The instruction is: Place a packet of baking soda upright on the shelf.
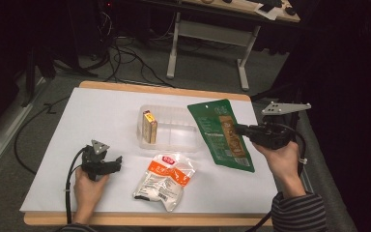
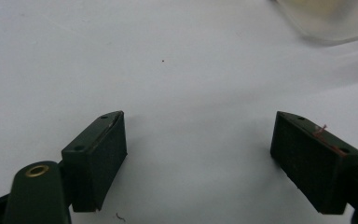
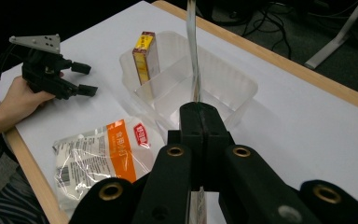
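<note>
The right claw (image 1: 237,129) was clamped tight on the green pouch (image 1: 221,135), gripping it by one long edge so the pouch hung in the air, clear of the bench (image 1: 101,111), just to the right of the clear plastic tray (image 1: 174,129). From the right gripper view the pouch (image 3: 192,51) showed edge-on, a thin line rising straight out of the shut jaws, with the tray (image 3: 223,79) right behind it.

The step looked like loading that pouch into the tray. To do it well, the person likely needed to carry it across over the open half, tip it flatter or slide it in end first, and hold the pinch until the lower edge was past the tray's wall. A long, floppy pouch held by one edge could swing and catch the rim, so a slow, level approach seemed wise.

The left claw (image 1: 112,164) rested near the bench's front left corner, its jaws standing wide apart with nothing between them but white surface.

In the tray stood one small yellow-and-red box (image 1: 149,126), upright against the left wall; the rest of the tray was bare. An orange-and-white snack bag (image 1: 166,179) lay flat on the bench just in front of the tray, outside it.
</note>
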Demonstrator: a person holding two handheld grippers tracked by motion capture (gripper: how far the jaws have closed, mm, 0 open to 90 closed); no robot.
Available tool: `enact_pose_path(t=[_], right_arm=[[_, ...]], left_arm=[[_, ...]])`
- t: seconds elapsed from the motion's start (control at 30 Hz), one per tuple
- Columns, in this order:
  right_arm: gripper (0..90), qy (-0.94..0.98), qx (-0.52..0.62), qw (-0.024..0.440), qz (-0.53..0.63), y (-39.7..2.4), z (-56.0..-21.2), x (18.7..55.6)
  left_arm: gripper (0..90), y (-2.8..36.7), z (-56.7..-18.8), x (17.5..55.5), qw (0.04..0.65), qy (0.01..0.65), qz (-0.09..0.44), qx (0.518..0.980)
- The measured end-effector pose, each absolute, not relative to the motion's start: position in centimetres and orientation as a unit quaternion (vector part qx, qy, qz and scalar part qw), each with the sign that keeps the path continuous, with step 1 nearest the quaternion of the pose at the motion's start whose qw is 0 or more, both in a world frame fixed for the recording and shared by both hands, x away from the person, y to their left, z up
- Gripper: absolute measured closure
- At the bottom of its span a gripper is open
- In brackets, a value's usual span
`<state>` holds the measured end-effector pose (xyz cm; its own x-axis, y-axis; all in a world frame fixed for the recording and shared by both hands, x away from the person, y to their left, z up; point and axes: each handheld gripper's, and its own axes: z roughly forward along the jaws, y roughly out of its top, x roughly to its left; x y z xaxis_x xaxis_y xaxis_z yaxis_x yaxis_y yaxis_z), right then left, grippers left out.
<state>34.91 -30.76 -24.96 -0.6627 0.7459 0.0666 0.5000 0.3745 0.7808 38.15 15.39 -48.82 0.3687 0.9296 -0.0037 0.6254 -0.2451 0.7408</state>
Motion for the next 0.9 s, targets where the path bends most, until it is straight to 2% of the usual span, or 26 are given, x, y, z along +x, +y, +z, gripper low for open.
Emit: enact_pose_path(t=[0.53, 0.9], right_arm=[[90.0, 0.812, 0.376, 0.142, 0.423, -28.5, -23.6, 37.7], [90.0, 0.803, 0.384, 0.133, 0.435, -26.1, -23.5, 41.0]], left_arm=[[18.7, 15.4, -48.8, 38.2, 0.334, 0.514, 0.224, 0.758], [18.7, 15.4, -48.8, 38.2, 0.335, 0.514, 0.225, 0.757]])
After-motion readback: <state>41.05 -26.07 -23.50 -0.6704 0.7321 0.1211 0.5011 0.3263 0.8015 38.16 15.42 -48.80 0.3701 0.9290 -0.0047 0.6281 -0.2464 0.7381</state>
